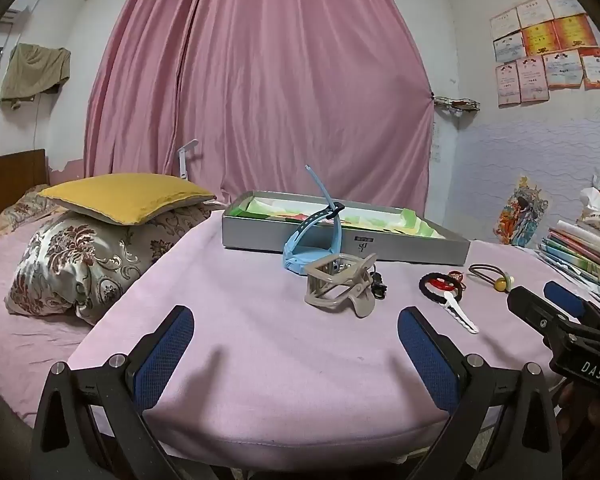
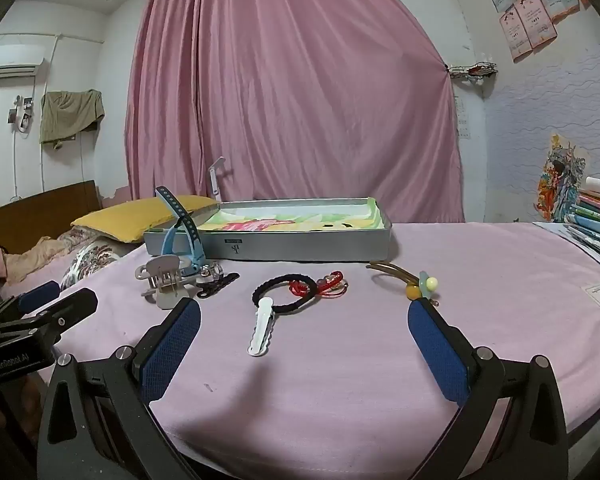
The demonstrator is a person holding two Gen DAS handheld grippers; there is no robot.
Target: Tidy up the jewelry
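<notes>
On the pink bench, at 12 o'clock from our 2 empty, spread grippers, left (image 1: 296, 344) and right (image 2: 304, 340), jewelry waits before the tray (image 2: 300, 246); the thin white clip (image 2: 262, 330) could slip our fingers.

Claw clip (image 2: 165, 282) left of hair tie (image 2: 285, 294); box (image 2: 300, 244) behind.

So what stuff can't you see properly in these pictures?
- Small shiny thing and black piece behind the beige hair claw: the claw and blue watch partly cover them in both views, so I cannot name them.
- Tray: its near wall hides the floor close to it.
- Tray label: too small to read.
- Book stack: cut off by the right wrist view's edge.
</notes>
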